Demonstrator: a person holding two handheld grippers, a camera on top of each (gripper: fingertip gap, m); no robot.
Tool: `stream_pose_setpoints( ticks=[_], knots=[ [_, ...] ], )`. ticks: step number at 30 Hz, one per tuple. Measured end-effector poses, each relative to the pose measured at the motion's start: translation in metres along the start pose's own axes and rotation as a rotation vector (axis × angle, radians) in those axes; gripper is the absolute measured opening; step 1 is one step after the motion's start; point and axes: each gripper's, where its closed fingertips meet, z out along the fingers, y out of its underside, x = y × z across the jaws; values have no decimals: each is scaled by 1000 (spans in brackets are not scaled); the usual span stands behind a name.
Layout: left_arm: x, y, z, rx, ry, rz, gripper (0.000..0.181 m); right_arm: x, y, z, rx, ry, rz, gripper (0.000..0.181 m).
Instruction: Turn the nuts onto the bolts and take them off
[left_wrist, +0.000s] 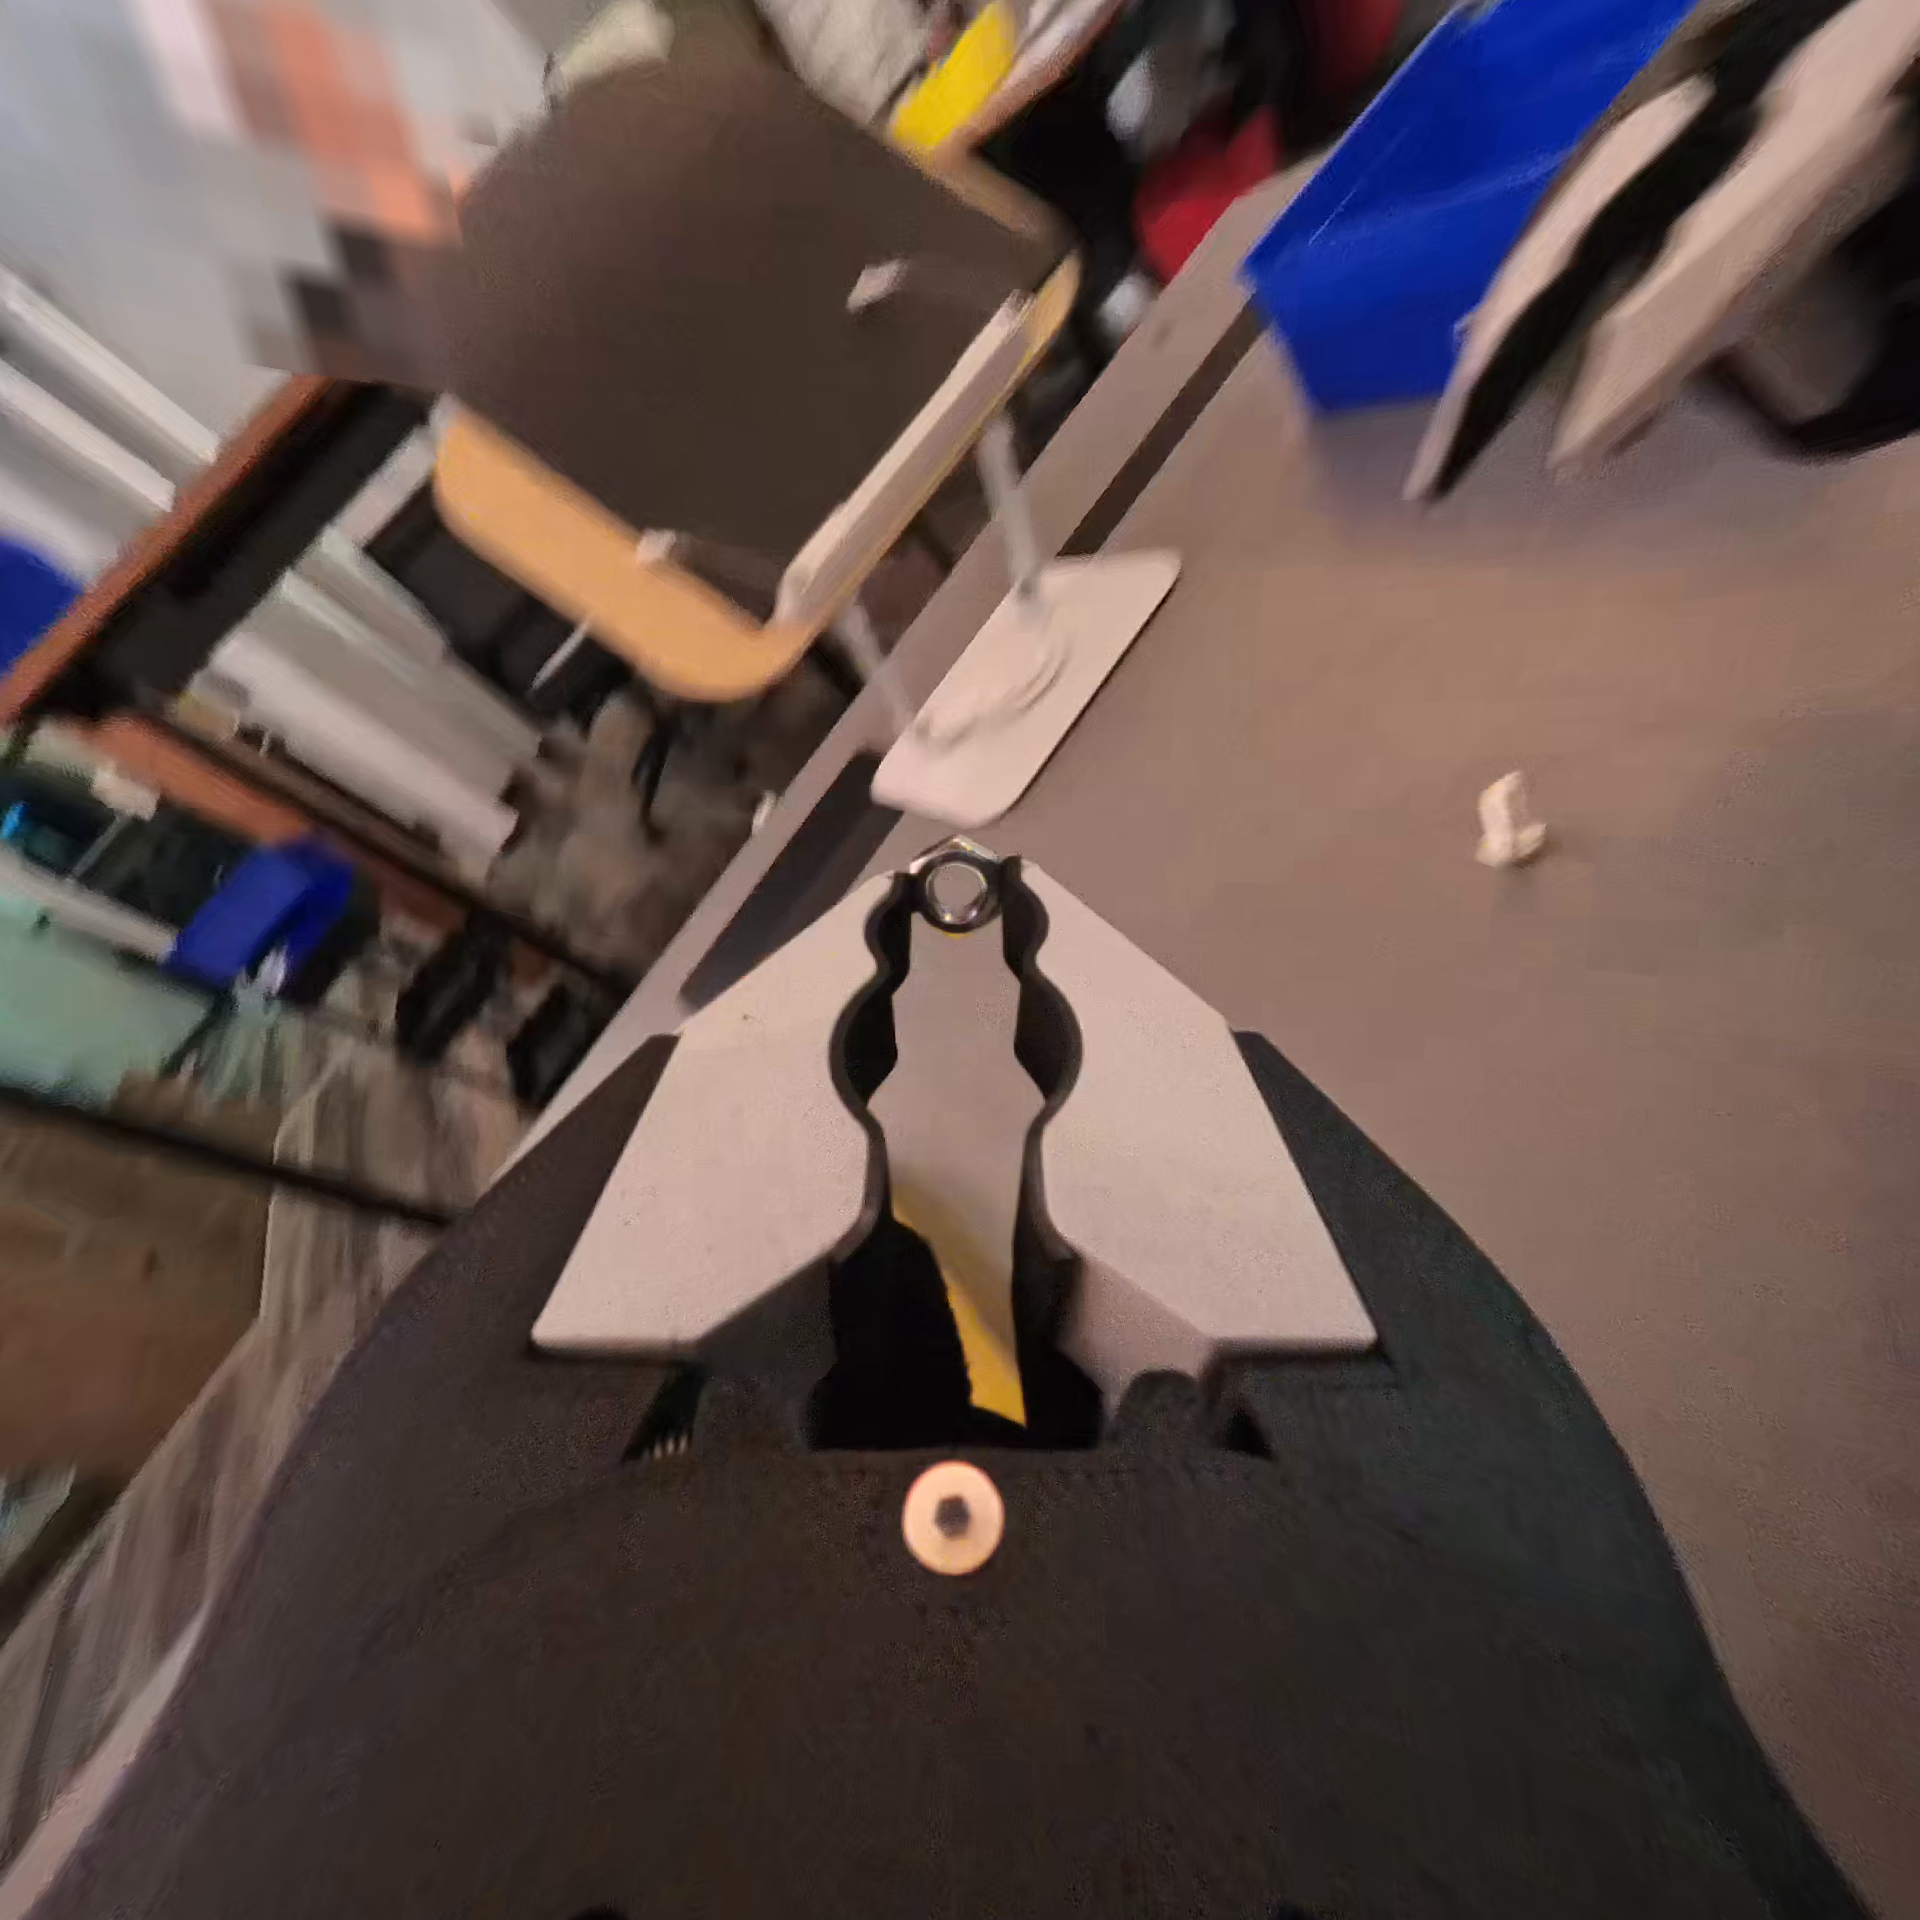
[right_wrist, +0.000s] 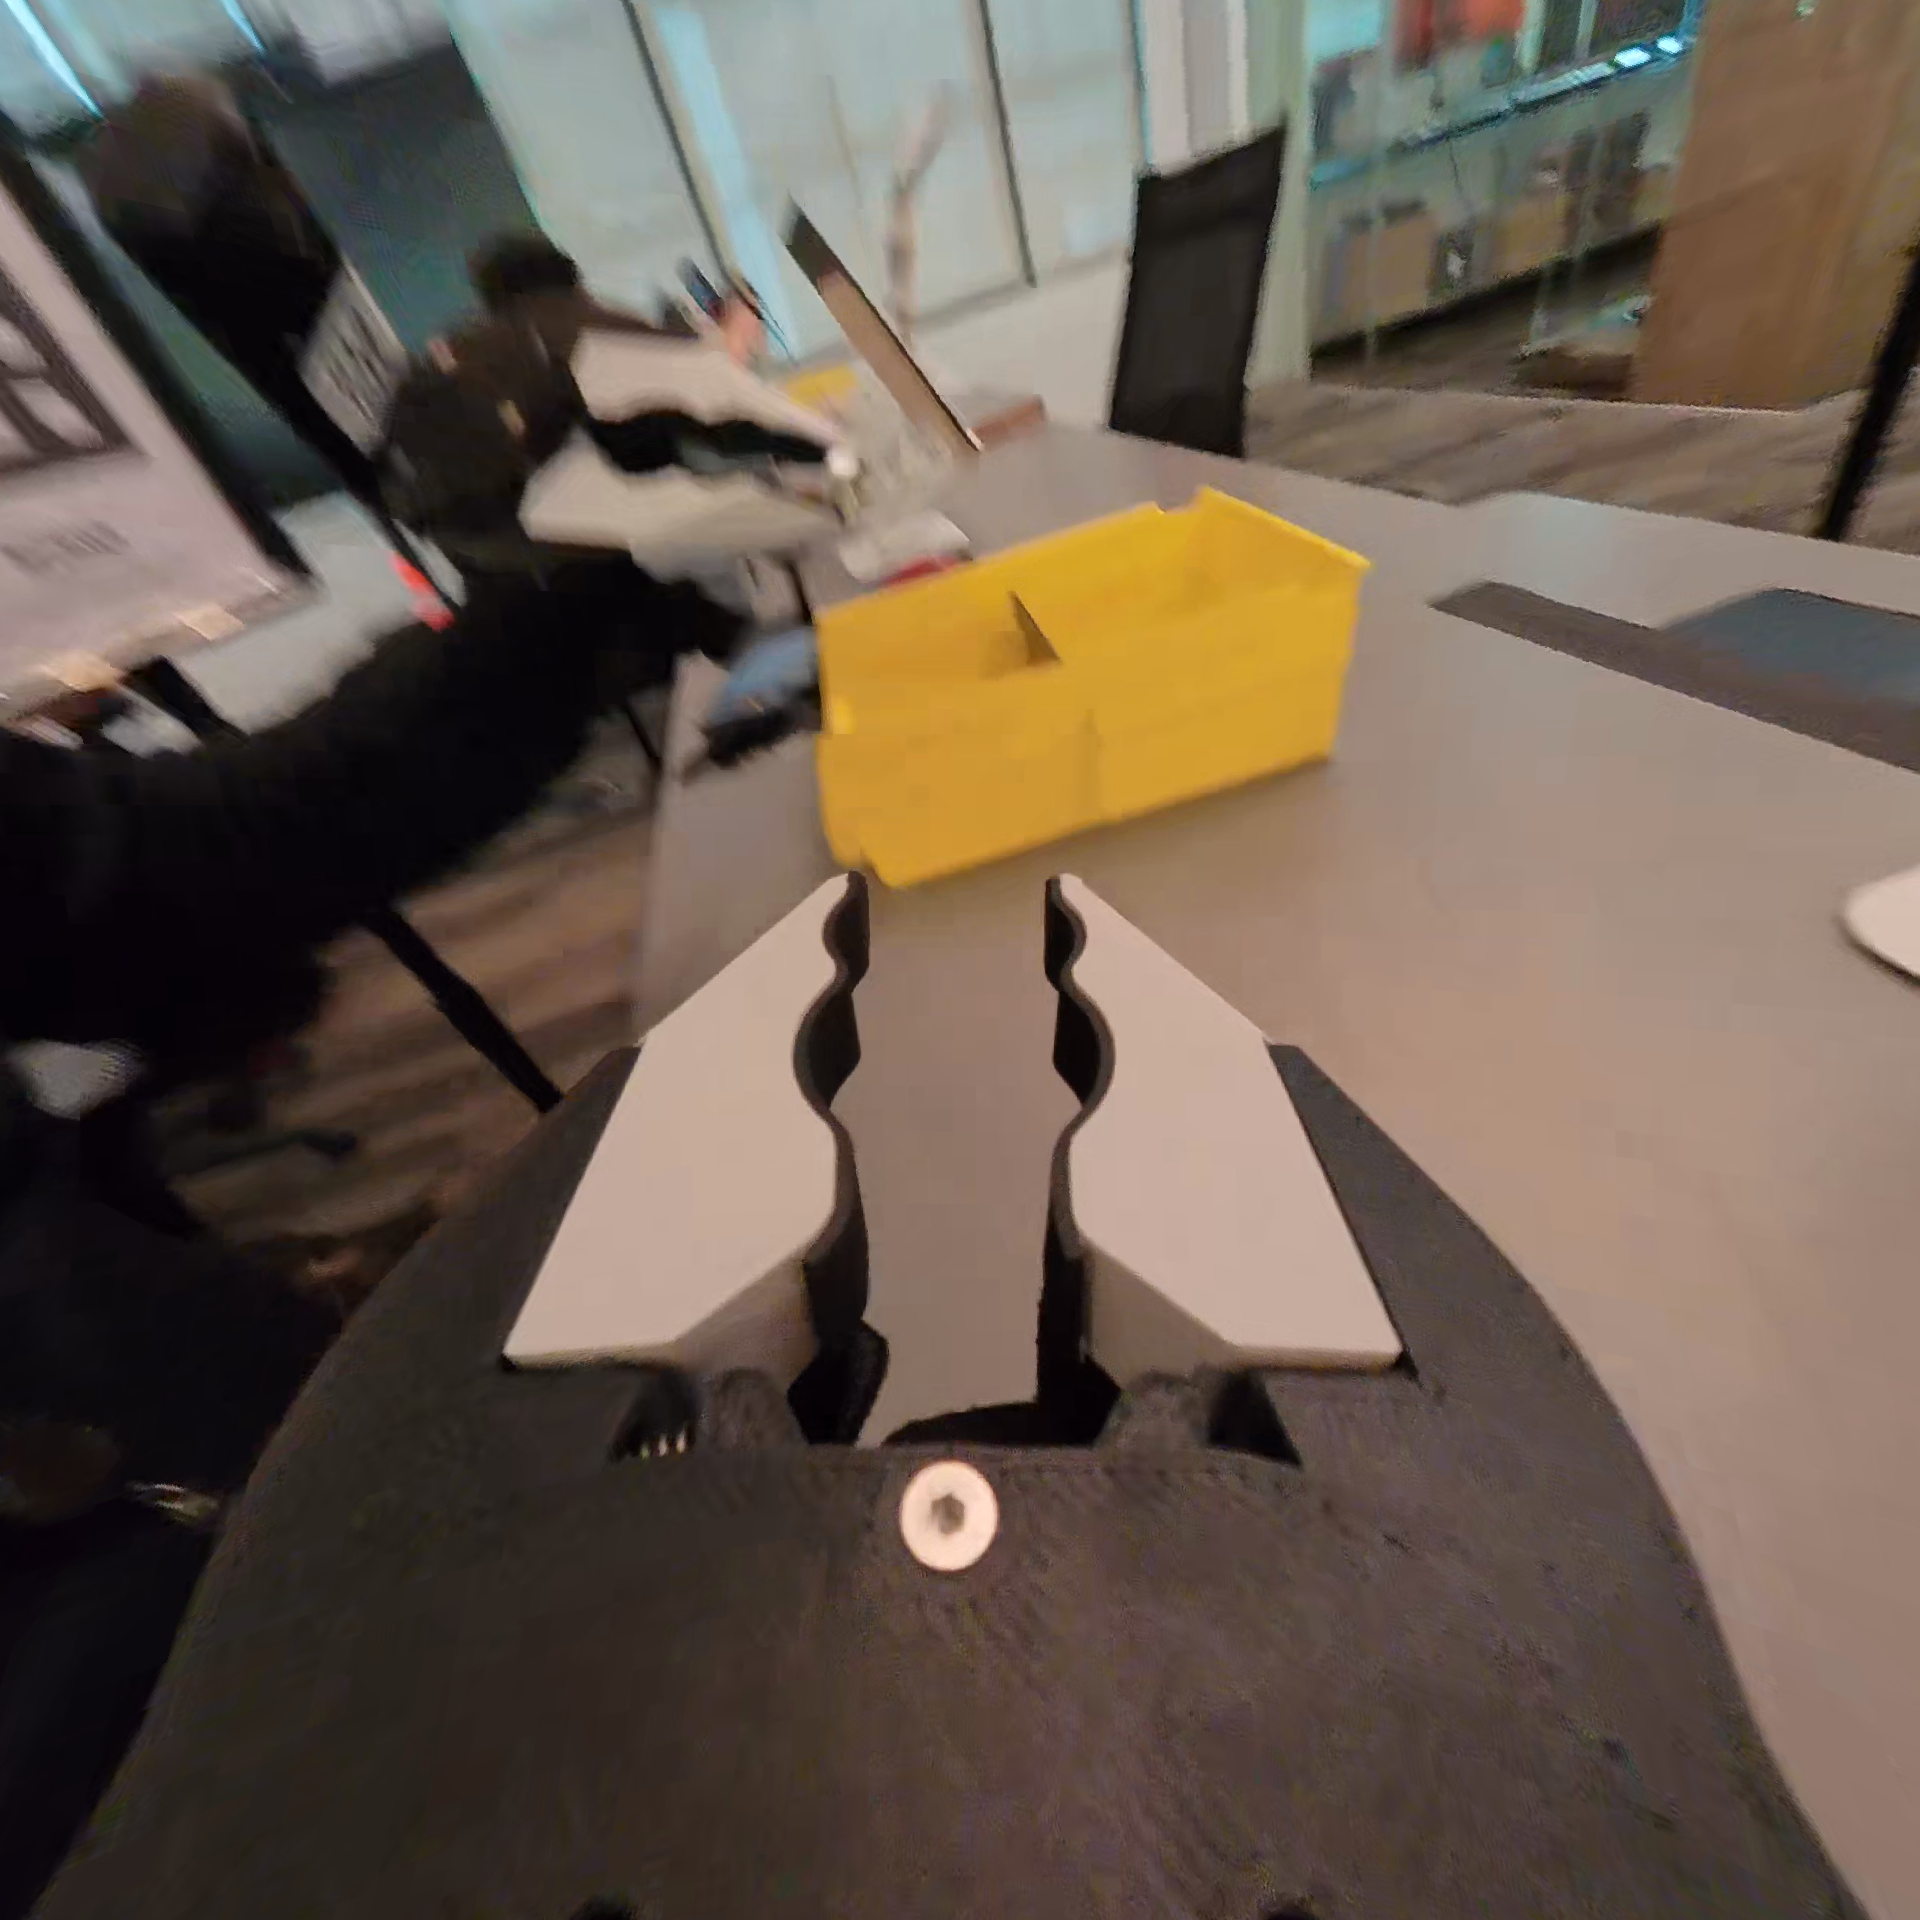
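In the left wrist view my left gripper (left_wrist: 957, 891) is shut on a small silver nut (left_wrist: 955, 896) held at its fingertips, above the grey table (left_wrist: 1455, 1039). Just beyond it a white base plate (left_wrist: 1081, 665) lies at the table edge with two thin upright bolts (left_wrist: 1013, 520) standing on it. The right gripper (left_wrist: 1496, 457) shows farther off at the upper right. In the right wrist view my right gripper (right_wrist: 954, 894) is open and empty above the table (right_wrist: 1455, 987). The left gripper (right_wrist: 842, 468) appears blurred in the distance.
A blue bin (left_wrist: 1434, 208) stands at the back right in the left wrist view, and a small white scrap (left_wrist: 1509, 821) lies on the table. A yellow bin (right_wrist: 1081, 675) stands ahead of my right gripper. Chairs and other tables surround the table; a person (right_wrist: 488, 405) sits far off. My right fingertips sit around 15 centimetres from my left ones.
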Motion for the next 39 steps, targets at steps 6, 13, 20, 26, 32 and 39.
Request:
stream_pose_setpoints(
  ticks=[6, 13, 20, 26, 32, 39],
  knots=[
    [81, -86, 20, 244, 179, 134, 15, -34, -33, -4, 186, -274, 289, 42],
    [109, -126, 28, 412, 356, -147, 15, -57, -52, -17, 289, -461, 335, 34],
    [120, -127, 28, 429, 400, -136, 15, -66, -57, -22, 328, -598, 434, 28],
    [123, -127, 29, 437, 388, -125, 15, -68, -55, -23, 327, -631, 447, 16],
    [119, -125, 31, 444, 370, -170, 19, -65, -55, -24, 315, -573, 377, 15],
    [139, -46, 71, 140, 433, -312, 45, -12, -48, -45, 299, -340, 306, 15]
  ],
)
